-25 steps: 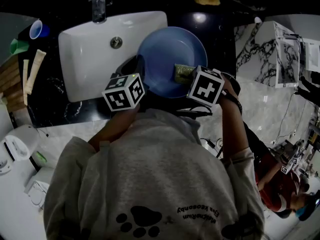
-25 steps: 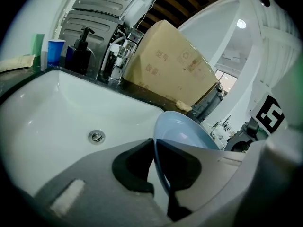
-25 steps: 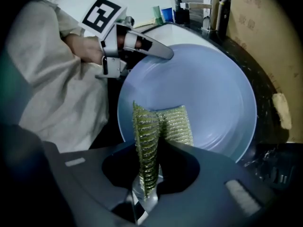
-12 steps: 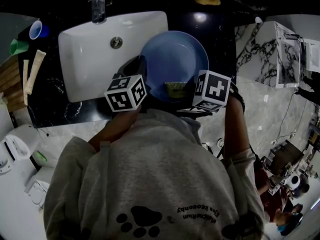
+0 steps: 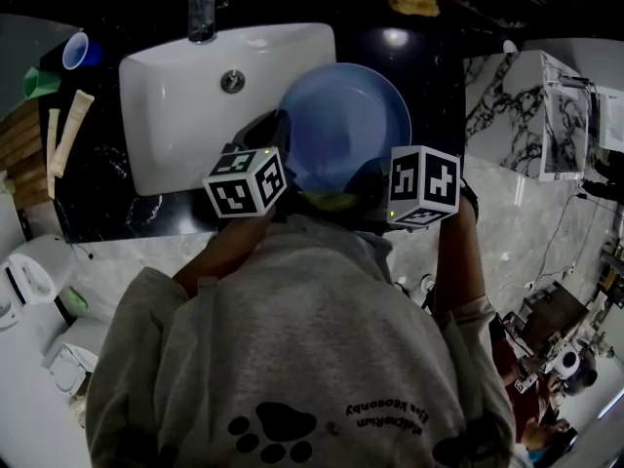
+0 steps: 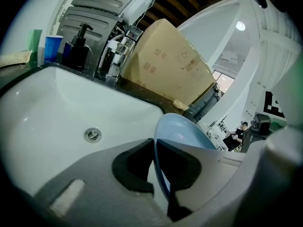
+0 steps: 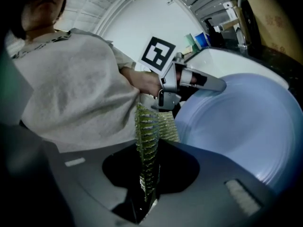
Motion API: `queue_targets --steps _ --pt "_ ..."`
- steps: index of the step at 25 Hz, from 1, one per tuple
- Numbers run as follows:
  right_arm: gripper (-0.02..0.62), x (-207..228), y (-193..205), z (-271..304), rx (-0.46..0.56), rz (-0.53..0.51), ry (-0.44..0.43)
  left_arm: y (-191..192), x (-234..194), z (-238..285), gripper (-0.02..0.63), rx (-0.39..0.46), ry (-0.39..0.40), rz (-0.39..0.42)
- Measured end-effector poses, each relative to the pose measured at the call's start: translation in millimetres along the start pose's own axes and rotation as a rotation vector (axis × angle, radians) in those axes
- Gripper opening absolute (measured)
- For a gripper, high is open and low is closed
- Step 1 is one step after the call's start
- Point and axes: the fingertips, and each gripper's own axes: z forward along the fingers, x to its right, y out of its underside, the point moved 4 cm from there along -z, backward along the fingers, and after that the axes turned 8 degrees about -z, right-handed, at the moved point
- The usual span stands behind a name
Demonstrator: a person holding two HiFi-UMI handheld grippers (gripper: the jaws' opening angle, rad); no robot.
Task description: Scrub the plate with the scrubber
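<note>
Blue plate (image 5: 341, 115) over black counter (image 5: 107, 203) w/ white sink (image 5: 166, 154); grey marble floor (image 5: 526, 232)

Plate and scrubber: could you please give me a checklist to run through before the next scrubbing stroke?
1. Plate held firmly: ok. The left hand-held gripper is shut on its rim.
2. Scrubber held: ok. It is pinched between the jaws of the right hand-held gripper.
3. Scrubber touching the plate's face: cannot tell. It sits by the near rim.
4. Plate's face free for a stroke: ok. Nothing lies on it.
5. Plate over the sink: not ok. Only its left edge overlaps the sink, and the rest hangs over the dark counter.
</note>
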Motion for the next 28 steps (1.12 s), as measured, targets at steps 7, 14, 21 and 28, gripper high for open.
queue_targets --steps 7,14,21,28 --pt "0.072 12 -31 -22 0.158 -0.123 0.147 -13 -26 -13 0.017 0.028 0.011 -0.117" --pt "0.072 28 -69 -22 0.301 -0.212 0.237 -36 -81 -45 0.017 0.104 -0.075 -0.195" --pt "0.072 51 -103 -2 0.435 -0.248 0.319 -44 -134 -72 0.018 0.144 -0.171 -0.243" --pt "0.072 63 -120 10 0.509 -0.214 0.398 -53 -170 -70 0.02 0.122 -0.239 -0.228"
